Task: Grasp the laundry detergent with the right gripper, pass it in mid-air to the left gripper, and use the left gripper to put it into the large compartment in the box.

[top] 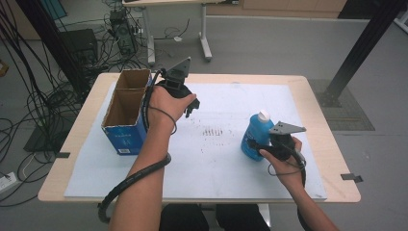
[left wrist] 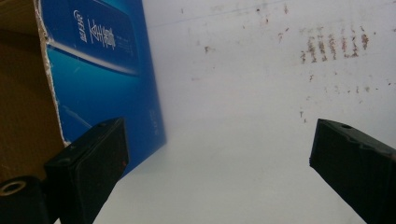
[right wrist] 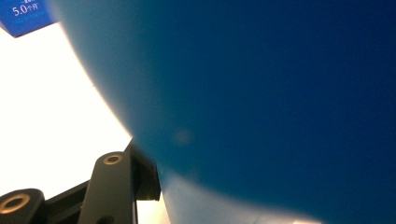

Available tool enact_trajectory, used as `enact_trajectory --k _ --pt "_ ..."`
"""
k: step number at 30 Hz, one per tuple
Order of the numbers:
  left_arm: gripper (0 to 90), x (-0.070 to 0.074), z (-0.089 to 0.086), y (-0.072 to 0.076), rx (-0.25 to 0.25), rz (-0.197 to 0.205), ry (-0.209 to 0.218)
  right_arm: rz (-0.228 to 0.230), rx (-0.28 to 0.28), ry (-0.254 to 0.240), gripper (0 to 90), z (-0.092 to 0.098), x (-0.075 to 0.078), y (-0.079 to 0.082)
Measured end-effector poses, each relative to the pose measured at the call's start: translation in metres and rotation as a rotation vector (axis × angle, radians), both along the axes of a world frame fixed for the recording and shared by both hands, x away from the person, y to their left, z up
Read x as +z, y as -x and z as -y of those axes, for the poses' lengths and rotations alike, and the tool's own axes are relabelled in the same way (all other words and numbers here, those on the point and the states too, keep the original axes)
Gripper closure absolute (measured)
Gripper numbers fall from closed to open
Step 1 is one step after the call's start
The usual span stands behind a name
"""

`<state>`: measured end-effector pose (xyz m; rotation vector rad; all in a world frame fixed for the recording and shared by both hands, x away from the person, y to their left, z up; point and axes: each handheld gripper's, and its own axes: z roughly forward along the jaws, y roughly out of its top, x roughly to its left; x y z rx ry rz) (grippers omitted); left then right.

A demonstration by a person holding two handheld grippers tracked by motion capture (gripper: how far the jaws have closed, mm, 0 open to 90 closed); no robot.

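At right of center in the high view, my right gripper (top: 256, 146) clamps the blue bottle (top: 253, 134), upright on the white mat (top: 226, 163), white cap (top: 263, 115) pointing up. At upper left, an open cardboard box (top: 126, 111) stands beside my left gripper (top: 191, 107), jaws spread wide, empty.

Both forearms are bare, no sleeves. Each hand carries a black gripper, the left gripper (top: 191, 107) and right gripper (top: 257, 144), topped by a grey three-cornered plate. A black ribbed cable trails toward six o'clock. The blocky black jaws bear brass-ringed screw holes.
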<state>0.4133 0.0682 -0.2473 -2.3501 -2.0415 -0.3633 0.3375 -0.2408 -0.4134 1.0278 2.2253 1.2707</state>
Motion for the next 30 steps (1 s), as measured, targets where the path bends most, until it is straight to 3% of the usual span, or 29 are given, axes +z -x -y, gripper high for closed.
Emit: enact_trajectory --k 30 --pt "5.2 0.0011 -0.0039 0.0037 -0.007 -0.002 0.015 -0.005 -0.003 -0.003 43.0 0.0000 0.0003 -0.0006"
